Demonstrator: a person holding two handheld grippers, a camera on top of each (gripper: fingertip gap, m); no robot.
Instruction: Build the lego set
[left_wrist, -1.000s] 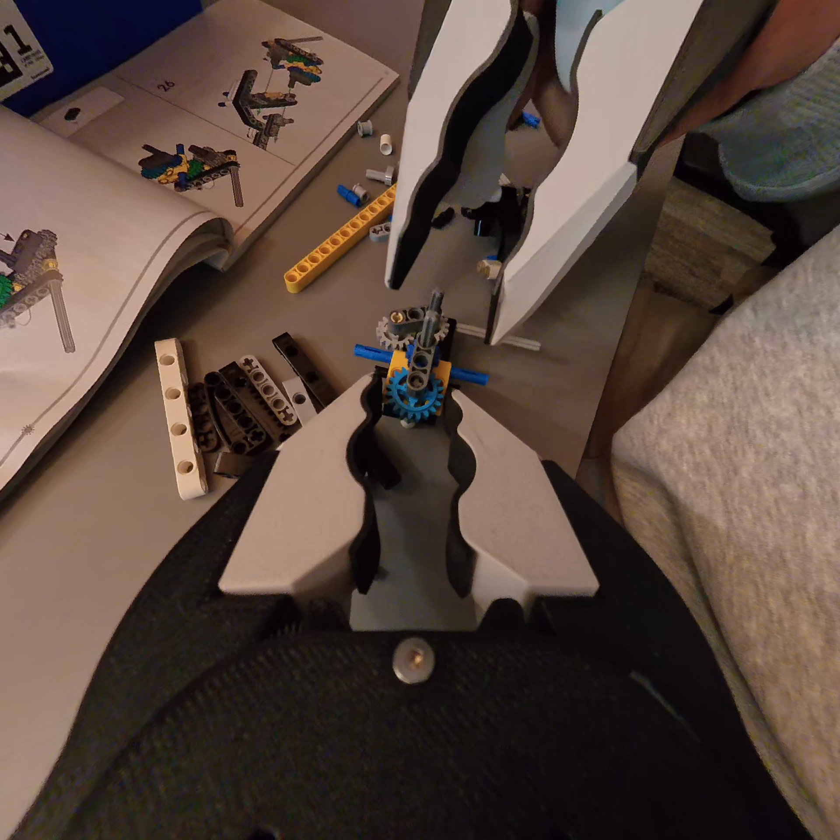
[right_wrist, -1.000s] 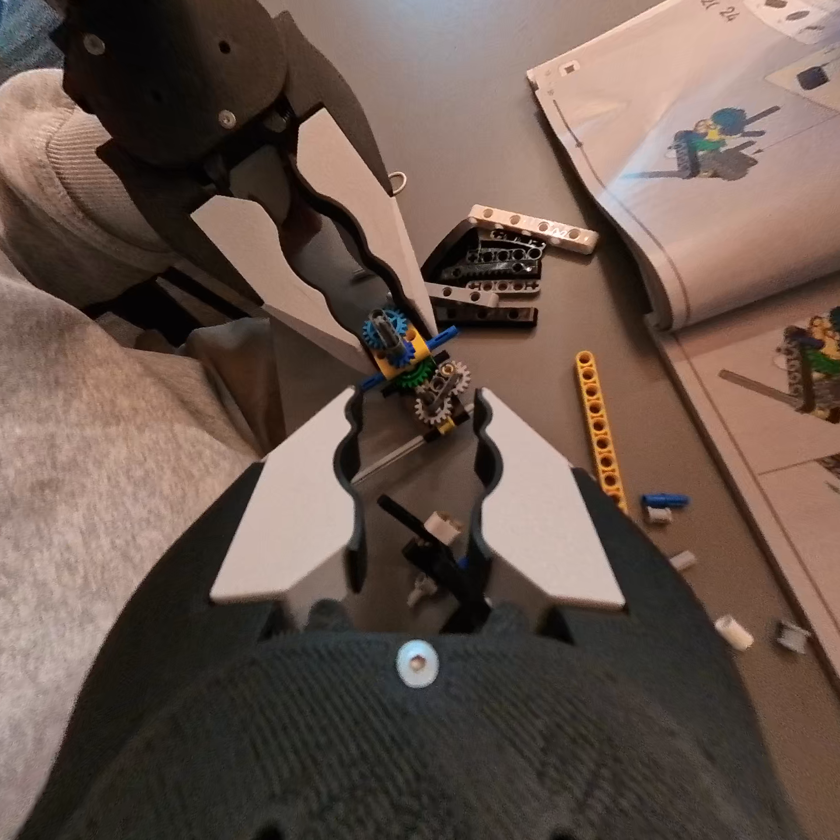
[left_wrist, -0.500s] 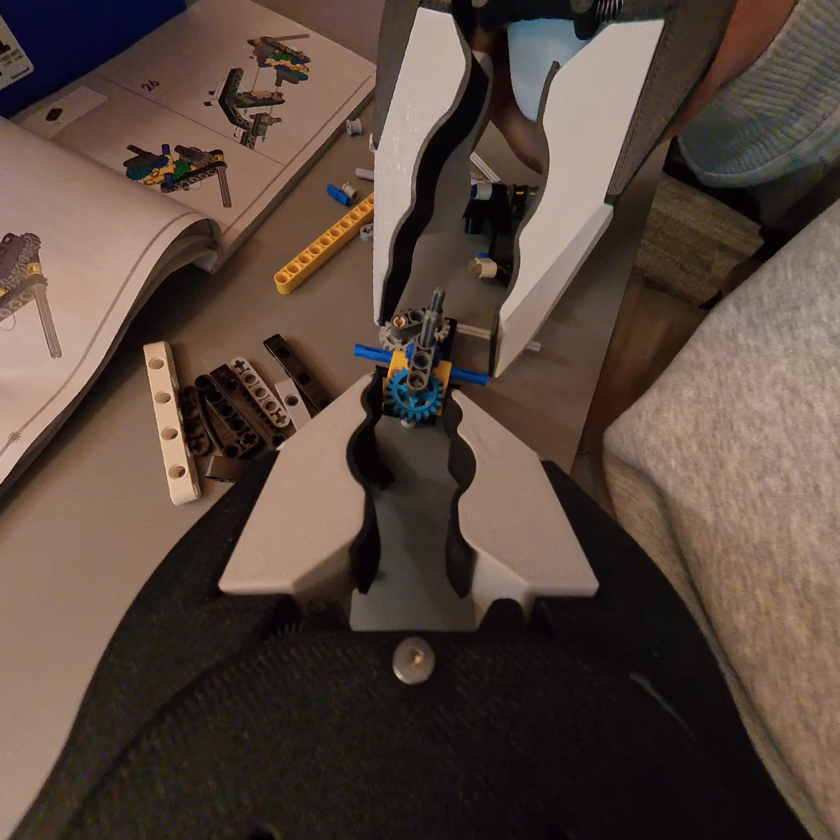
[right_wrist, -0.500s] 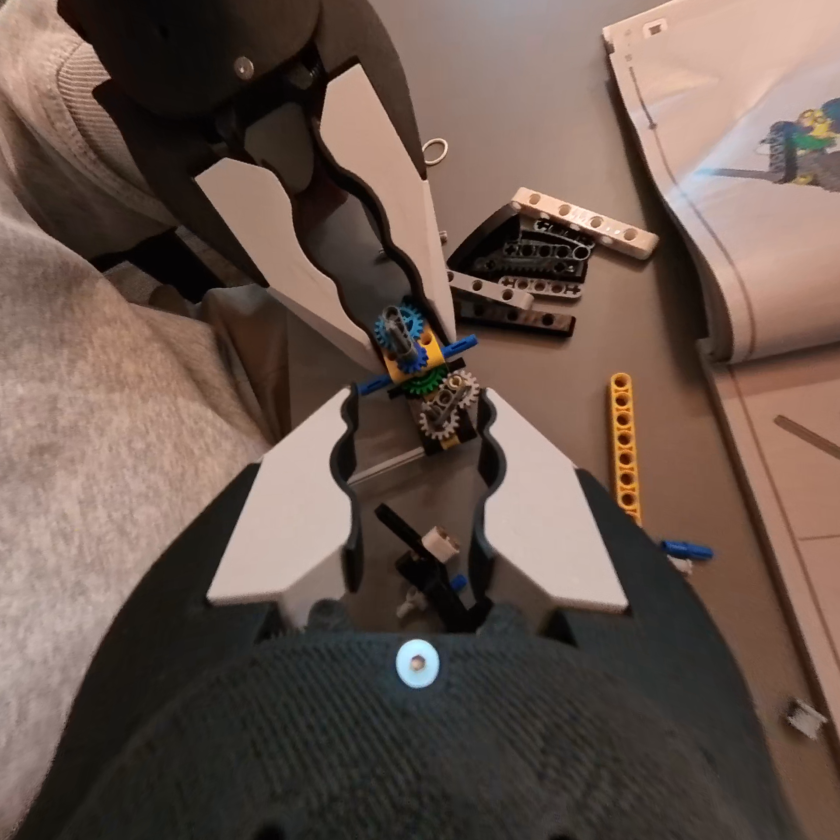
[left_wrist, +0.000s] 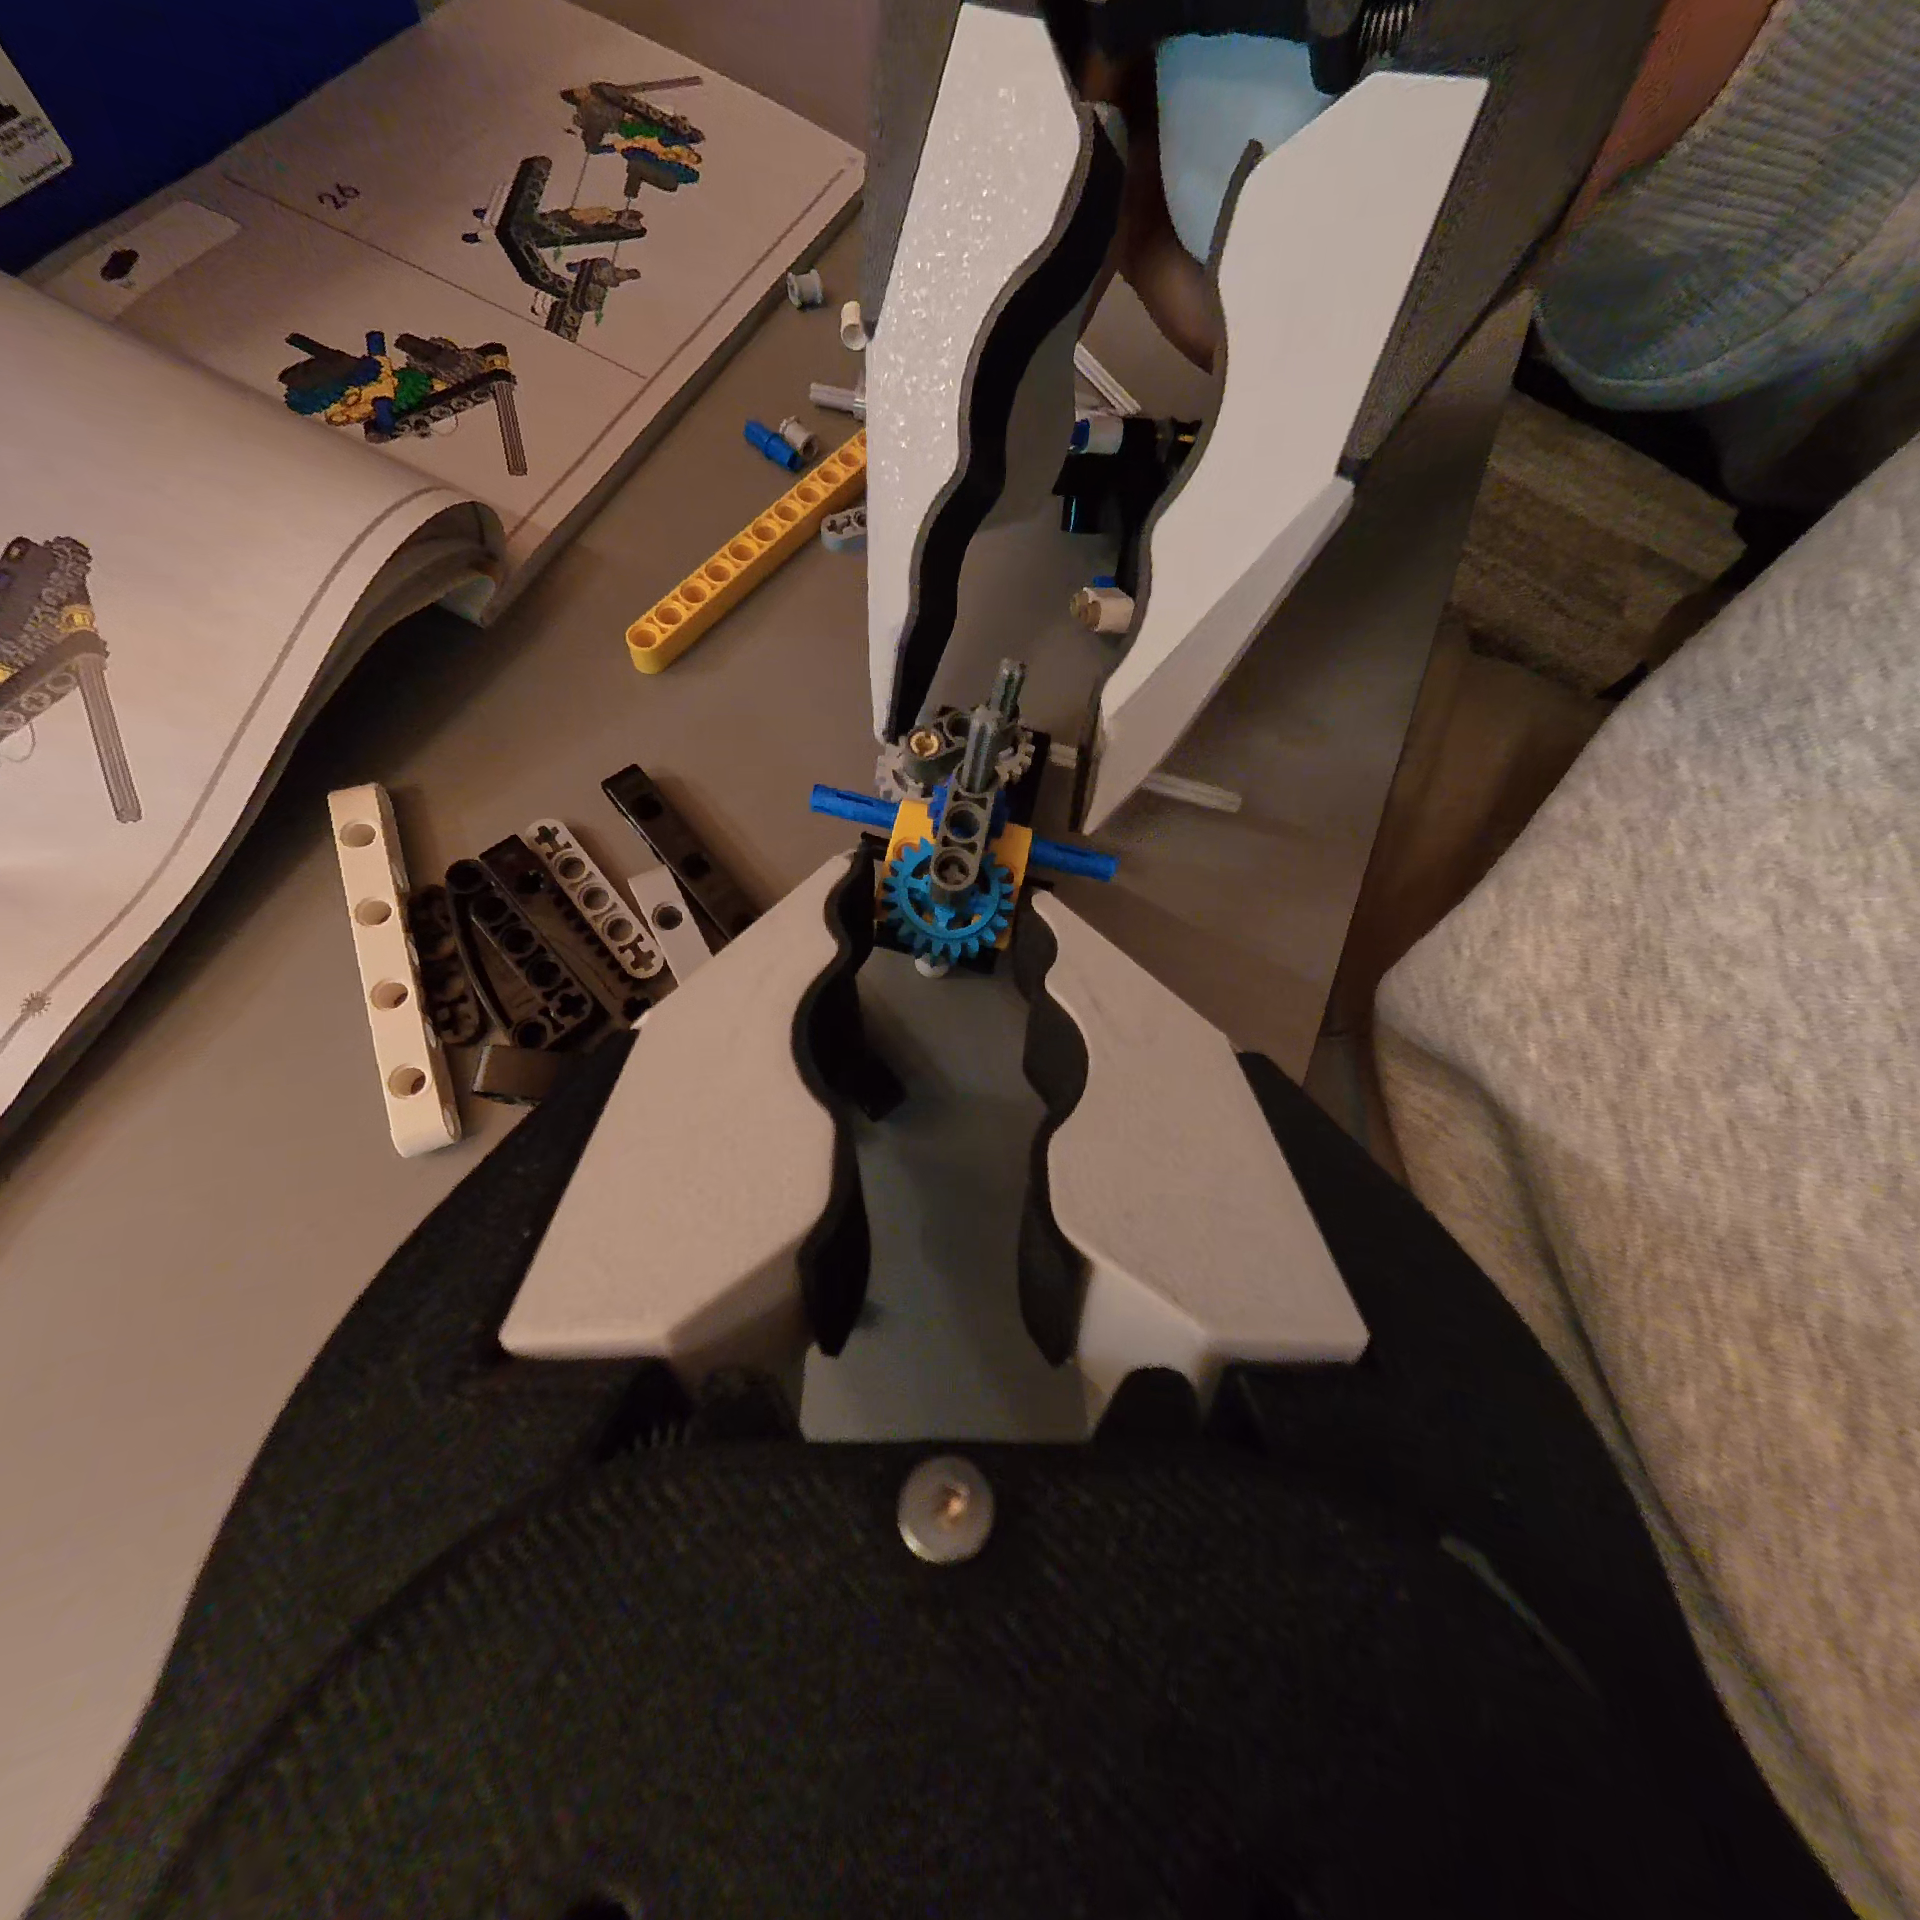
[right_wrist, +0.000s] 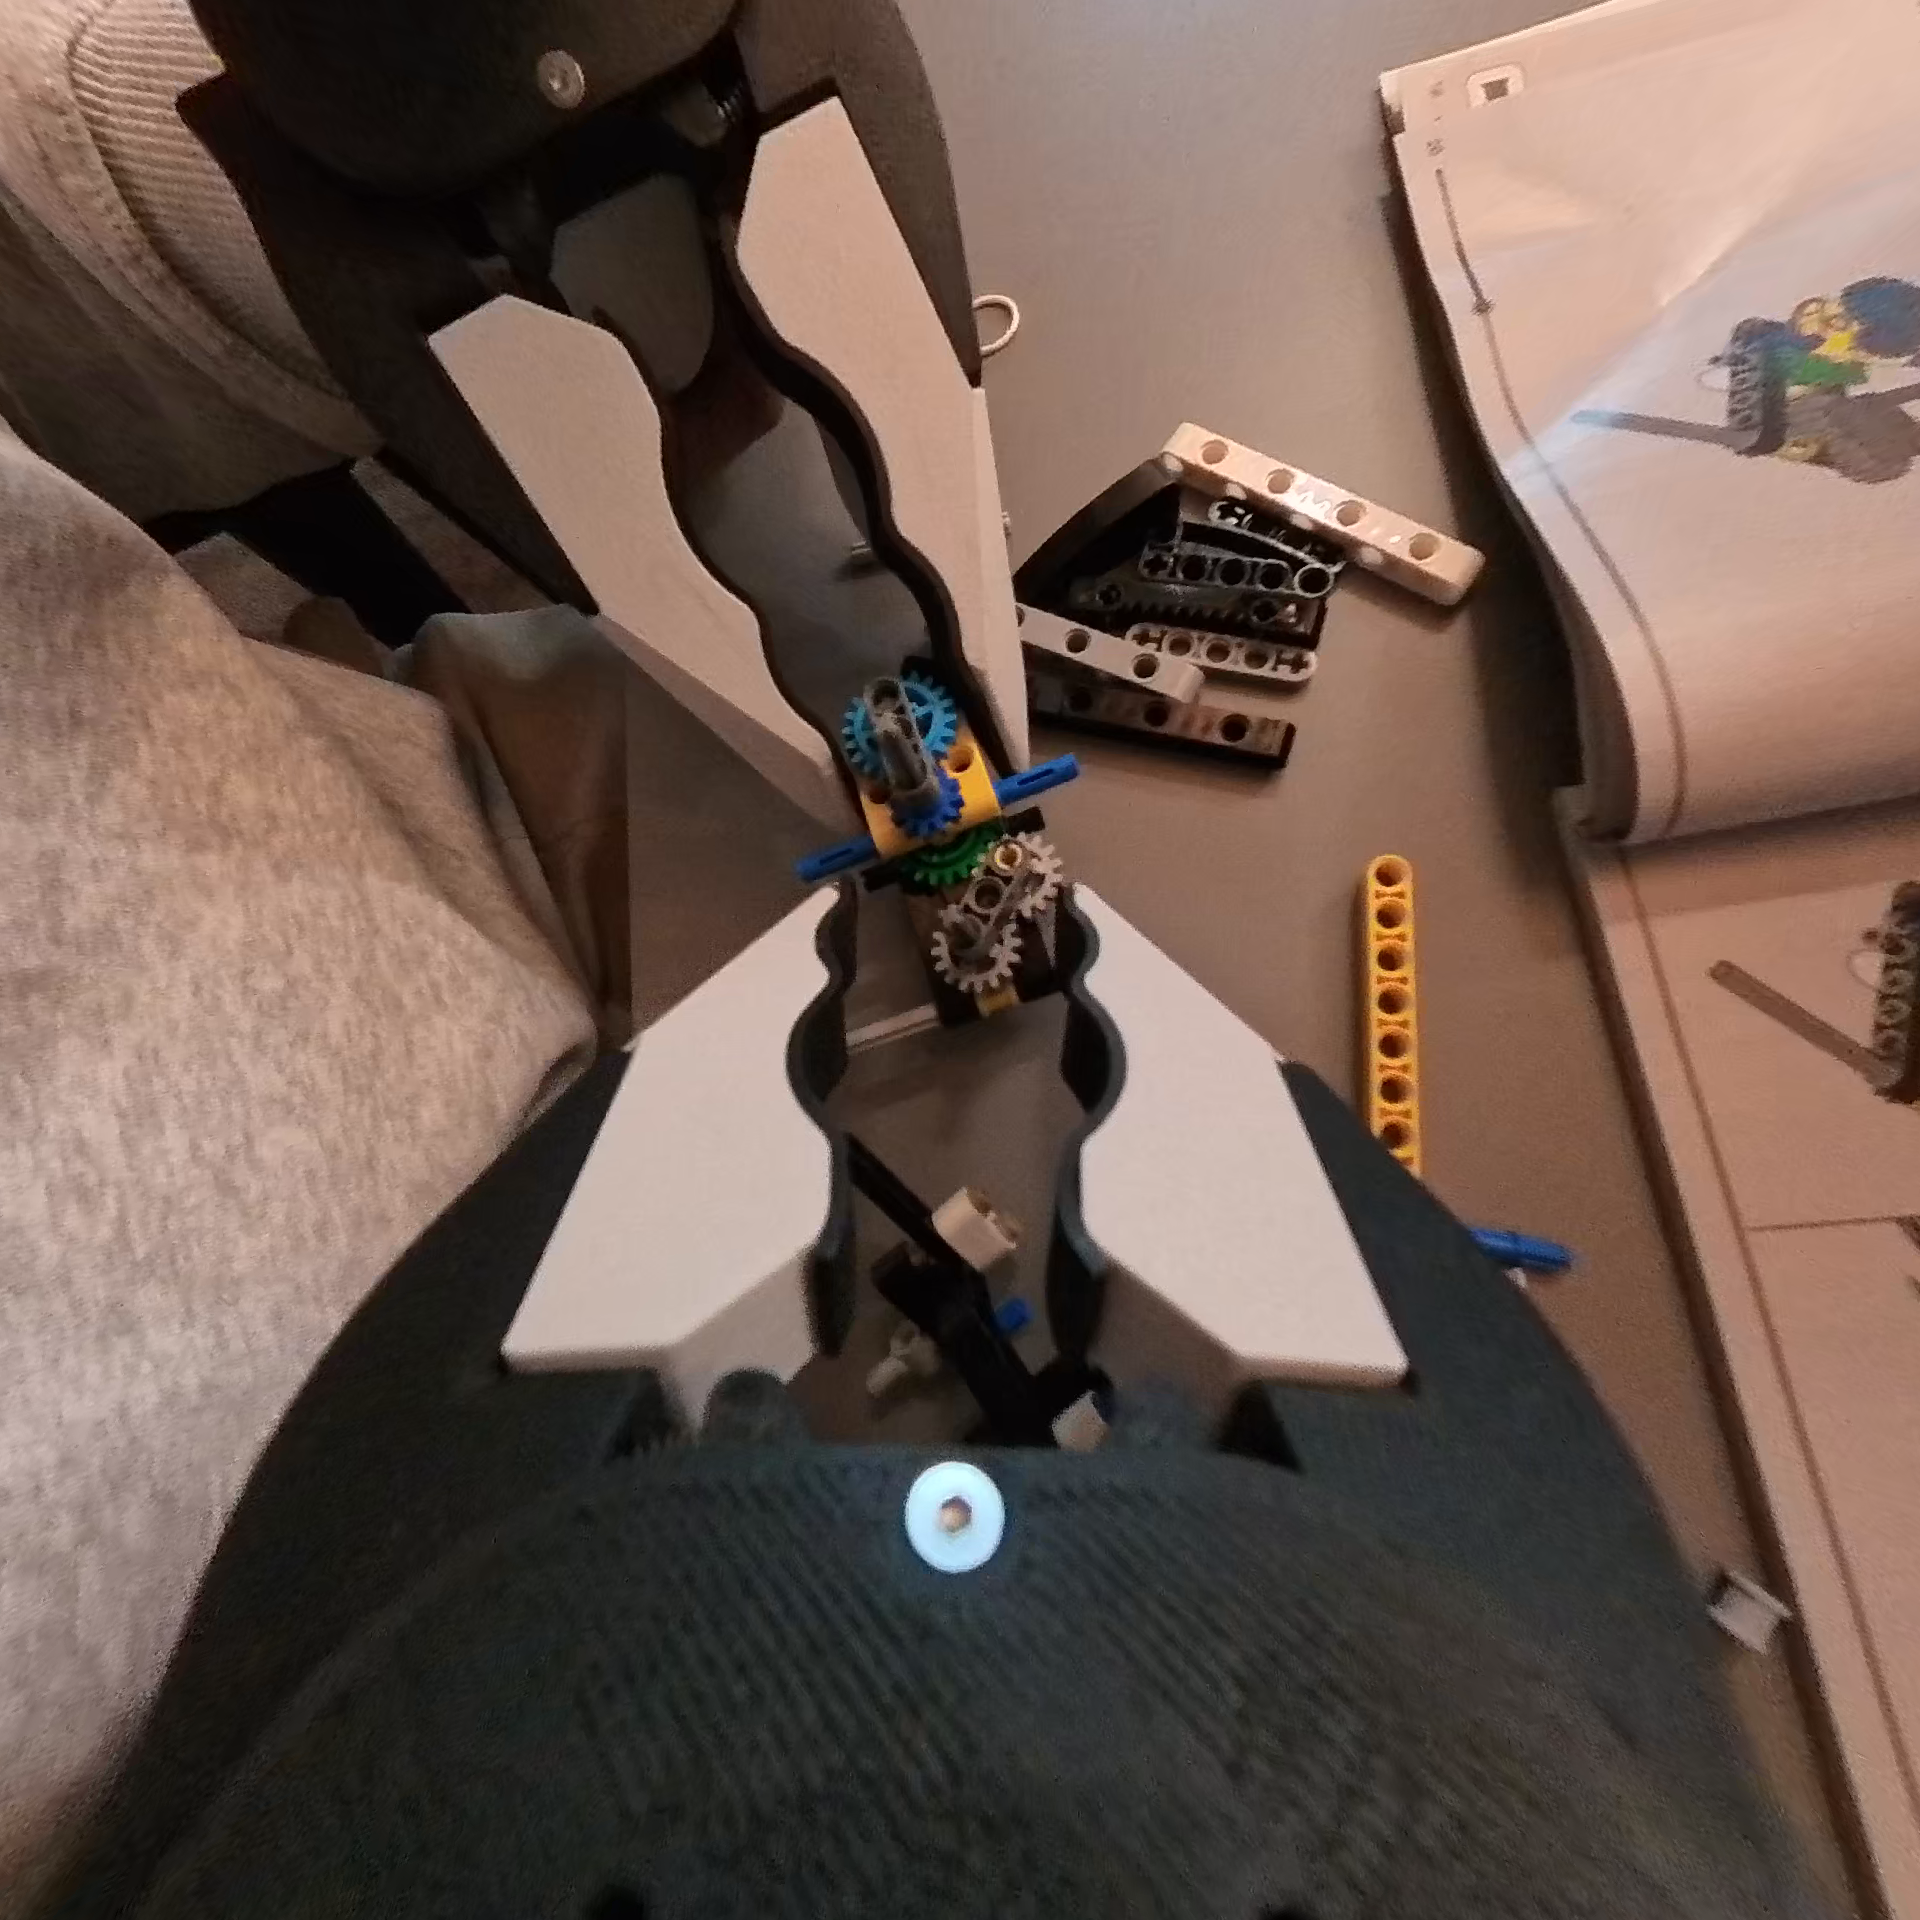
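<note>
A small gear assembly (left_wrist: 951, 894) has a blue gear, a yellow block, a blue cross axle and grey gears at its far end. My left gripper (left_wrist: 945, 883) is shut on its blue-gear end and holds it just above the grey table. My right gripper (left_wrist: 987, 774) comes in from the far side, open. In the right wrist view the right gripper (right_wrist: 956, 914) has its tips on either side of the grey-gear end of the assembly (right_wrist: 982, 935). The assembly sits close against the right-hand finger, with a gap on the left. The left gripper (right_wrist: 920, 758) shows above it.
An open instruction booklet (left_wrist: 312, 364) lies at the left. A long yellow beam (left_wrist: 748, 551), a pile of black, grey and white beams (left_wrist: 520, 956) and small pins (left_wrist: 774, 442) lie nearby. Black parts (right_wrist: 935, 1278) lie under the right gripper. A person's grey clothing (left_wrist: 1662, 1039) is beyond the table edge. My left and right fingertips are right by each other.
My right gripper has moved in toward the assembly until its open tips flank the grey-gear end. My left gripper has kept the assembly almost still.
</note>
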